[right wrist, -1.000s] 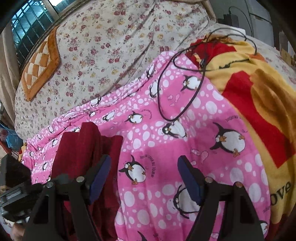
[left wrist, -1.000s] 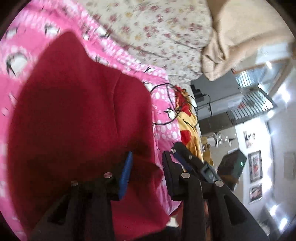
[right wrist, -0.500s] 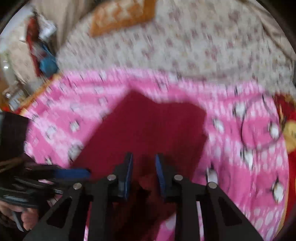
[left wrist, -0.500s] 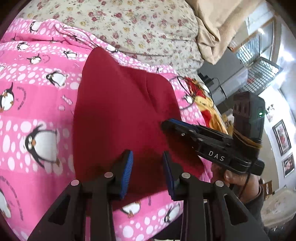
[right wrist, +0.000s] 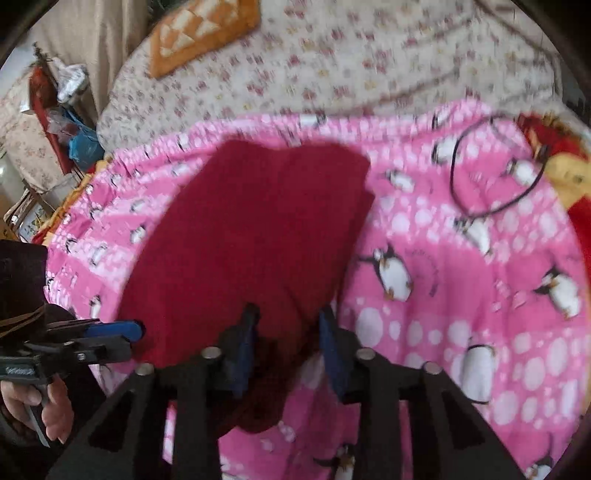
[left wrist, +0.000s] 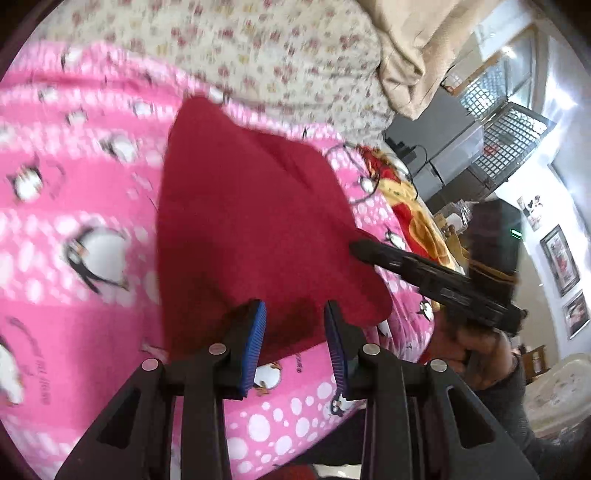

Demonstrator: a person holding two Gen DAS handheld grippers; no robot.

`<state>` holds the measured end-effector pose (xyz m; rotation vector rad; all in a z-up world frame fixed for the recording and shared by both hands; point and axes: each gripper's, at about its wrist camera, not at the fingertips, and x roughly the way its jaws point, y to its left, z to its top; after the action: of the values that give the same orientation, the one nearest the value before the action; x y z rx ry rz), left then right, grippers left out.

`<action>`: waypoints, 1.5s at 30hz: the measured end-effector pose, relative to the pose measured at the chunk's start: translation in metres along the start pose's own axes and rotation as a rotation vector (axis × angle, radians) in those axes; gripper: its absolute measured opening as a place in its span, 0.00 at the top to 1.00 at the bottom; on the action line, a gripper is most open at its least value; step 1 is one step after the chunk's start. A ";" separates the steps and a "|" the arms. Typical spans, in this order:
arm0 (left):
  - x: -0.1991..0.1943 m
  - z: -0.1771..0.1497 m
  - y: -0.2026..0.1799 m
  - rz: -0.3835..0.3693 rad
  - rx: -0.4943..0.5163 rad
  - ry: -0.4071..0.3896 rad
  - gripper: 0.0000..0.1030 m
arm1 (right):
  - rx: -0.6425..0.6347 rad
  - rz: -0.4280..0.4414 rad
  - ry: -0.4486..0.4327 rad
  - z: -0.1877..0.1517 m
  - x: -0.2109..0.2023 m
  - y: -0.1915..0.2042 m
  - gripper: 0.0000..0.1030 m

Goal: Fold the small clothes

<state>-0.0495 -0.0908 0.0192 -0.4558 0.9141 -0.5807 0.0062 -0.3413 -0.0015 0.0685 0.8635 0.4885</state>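
We are viewing a pink penguin-print blanket [left wrist: 74, 206] spreading across the bed, with the red garment [left wrist: 243, 221] lying flat on it. We are holding the left gripper [left wrist: 293, 332] with its jaws apart over the garment's near edge. The right gripper [right wrist: 286, 339] is sitting likewise parted at the garment's near corner. A floral sheet [right wrist: 351, 55], an orange cushion [right wrist: 199, 29] and a black cable [right wrist: 495, 166] are lying beyond.

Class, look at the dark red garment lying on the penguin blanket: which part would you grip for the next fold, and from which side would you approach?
Grip the dark red garment at its near corners, coming from the near edge of the penguin blanket. It lies flat, so only its edges offer a pinchable lip. The left gripper and right gripper already hover there, jaws open.
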 end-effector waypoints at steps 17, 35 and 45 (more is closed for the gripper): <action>-0.005 0.039 -0.005 0.146 0.061 -0.059 0.78 | -0.155 0.037 -0.008 0.000 -0.018 0.023 0.71; 0.115 0.122 0.058 0.443 -0.200 -0.160 0.68 | 0.029 -0.149 0.111 0.107 0.137 -0.033 0.91; 0.113 0.136 0.063 0.433 -0.203 -0.094 0.68 | 0.145 -0.104 0.010 0.103 0.103 -0.046 0.93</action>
<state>0.1346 -0.0993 -0.0130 -0.4454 0.9497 -0.0710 0.1572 -0.3229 -0.0193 0.1534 0.9072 0.3282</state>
